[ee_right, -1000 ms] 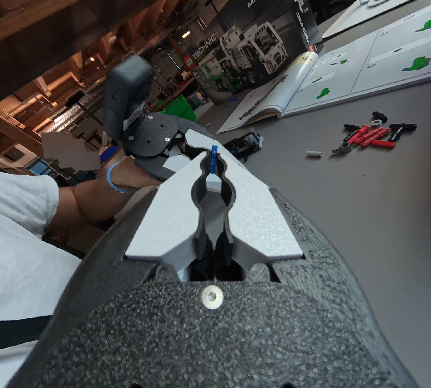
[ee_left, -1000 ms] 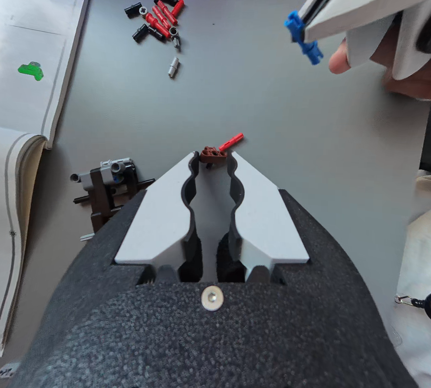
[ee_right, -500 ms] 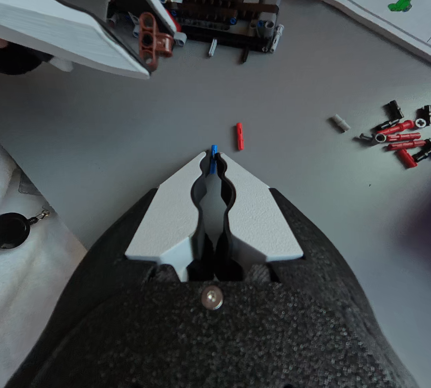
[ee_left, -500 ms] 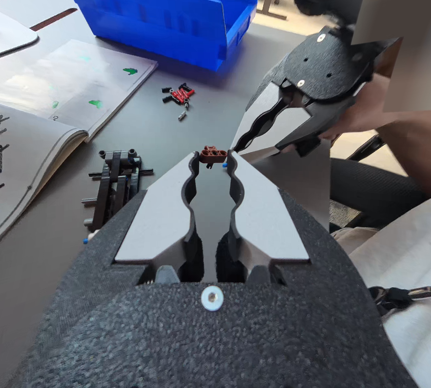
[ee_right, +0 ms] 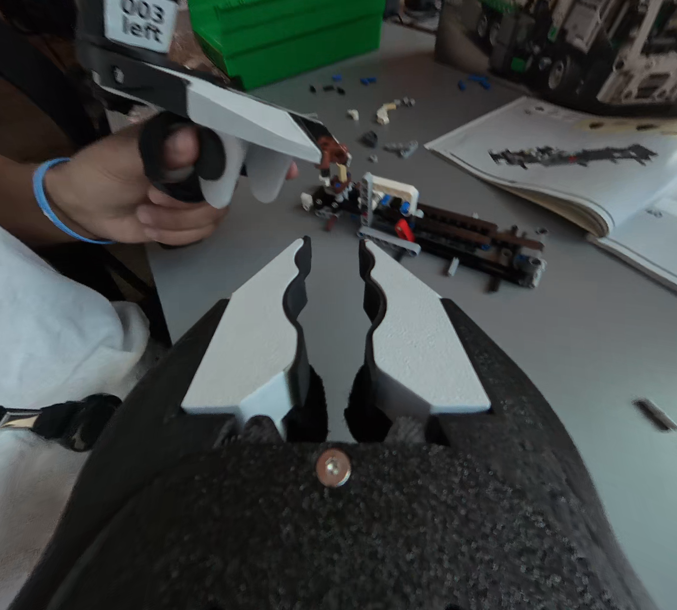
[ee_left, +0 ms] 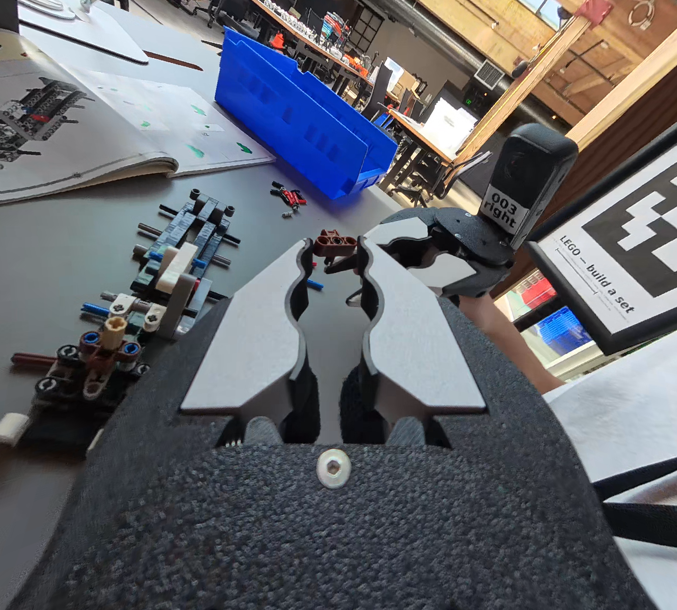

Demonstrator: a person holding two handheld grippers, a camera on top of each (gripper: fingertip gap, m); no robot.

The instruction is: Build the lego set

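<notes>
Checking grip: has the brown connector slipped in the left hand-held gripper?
No: the brown connector sits at the left hand-held gripper's fingertips, same spot as before.

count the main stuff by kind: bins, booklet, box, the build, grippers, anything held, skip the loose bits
bins: 2, blue bin and green bin
instruction booklet: 1
set box: 1
part-built assembly: 1
grippers: 2, left gripper and right gripper
brown connector, held by the left gripper: 1
total: 8
</notes>
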